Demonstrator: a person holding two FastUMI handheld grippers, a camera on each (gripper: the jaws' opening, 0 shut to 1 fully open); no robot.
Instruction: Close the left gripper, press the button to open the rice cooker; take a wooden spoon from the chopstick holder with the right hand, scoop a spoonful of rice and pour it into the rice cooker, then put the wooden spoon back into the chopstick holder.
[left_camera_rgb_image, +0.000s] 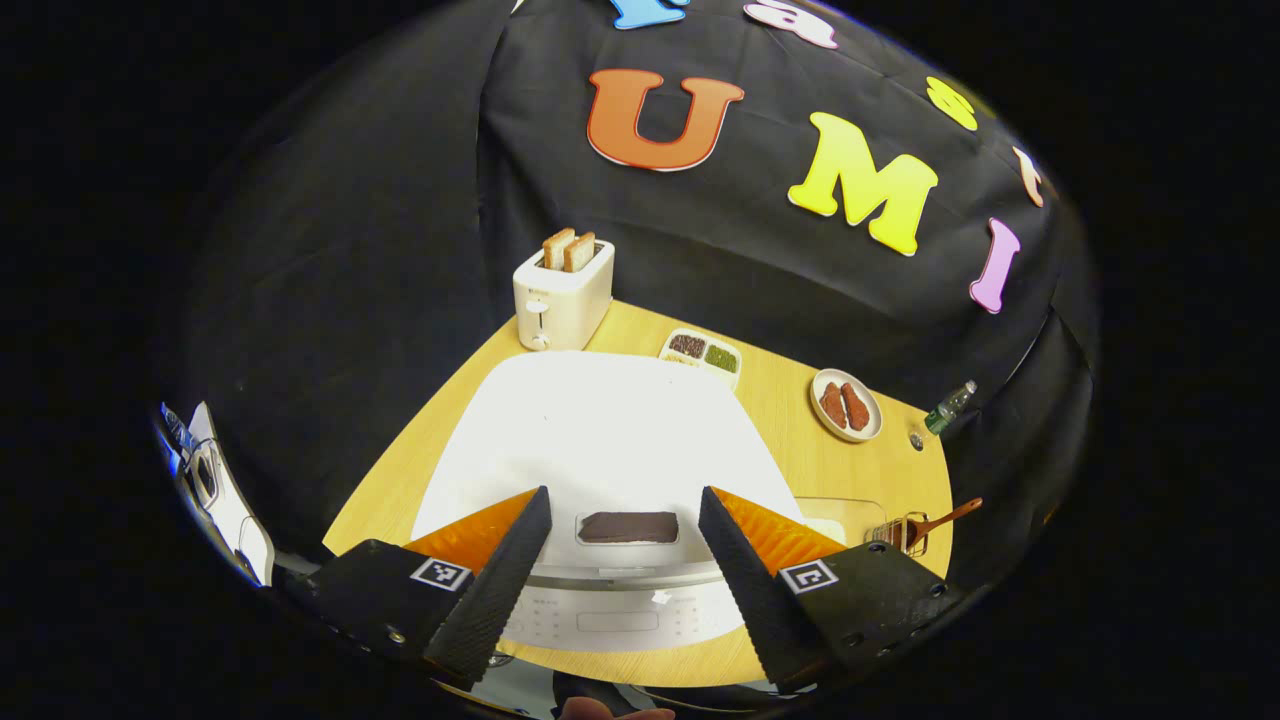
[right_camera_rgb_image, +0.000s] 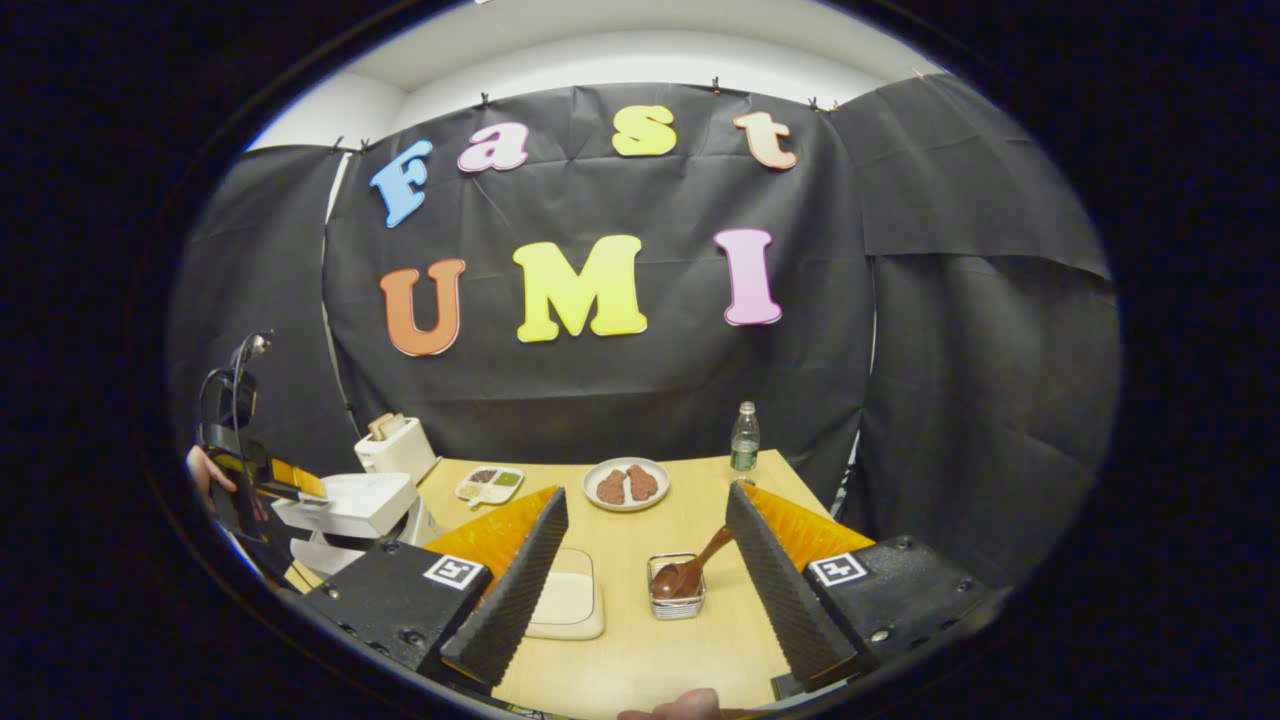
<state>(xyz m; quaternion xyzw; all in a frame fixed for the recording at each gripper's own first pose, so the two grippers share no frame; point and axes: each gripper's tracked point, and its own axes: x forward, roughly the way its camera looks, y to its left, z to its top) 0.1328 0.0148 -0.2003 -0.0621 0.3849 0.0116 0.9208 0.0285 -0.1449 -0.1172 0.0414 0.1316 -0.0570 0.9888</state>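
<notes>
In the left gripper view, the left gripper (left_camera_rgb_image: 622, 575) hangs just above the front of the cooker (left_camera_rgb_image: 600, 440), its fingers (left_camera_rgb_image: 500, 585) spread wide apart and grasping nothing. Between them lies the dark button (left_camera_rgb_image: 628, 527) on the shut white lid, with the pale control panel just below it. The cooker stands on the wooden surface (left_camera_rgb_image: 850, 470). Behind it sits a toaster (left_camera_rgb_image: 562, 295) with two slices of bread sticking up, and beside that a small divided dish (left_camera_rgb_image: 702, 353) of dark and green contents. Farther right are a plate (left_camera_rgb_image: 846, 404) with two reddish-brown pieces and a bottle (left_camera_rgb_image: 945, 408) at the surface's edge. To the right of the cooker a clear rice tray (left_camera_rgb_image: 840, 515) lies next to the holder (left_camera_rgb_image: 900, 530), from which the spoon (left_camera_rgb_image: 945, 518) leans out to the right.

In the right gripper view, the right gripper (right_camera_rgb_image: 645, 575) is also released, fingers (right_camera_rgb_image: 510, 590) wide apart and empty, raised above the surface (right_camera_rgb_image: 650, 650). Between them, farther off, the holder (right_camera_rgb_image: 677, 590) stands with the spoon (right_camera_rgb_image: 690, 570) resting in it, handle tilted up to the right. Just left of it lies the rice tray (right_camera_rgb_image: 565, 600) with pale contents. The plate (right_camera_rgb_image: 626, 484), bottle (right_camera_rgb_image: 744, 438) and divided dish (right_camera_rgb_image: 489, 484) lie beyond. At far left are the cooker (right_camera_rgb_image: 345, 510) and toaster (right_camera_rgb_image: 398, 445), with the left gripper (right_camera_rgb_image: 265, 480) over the cooker.
</notes>
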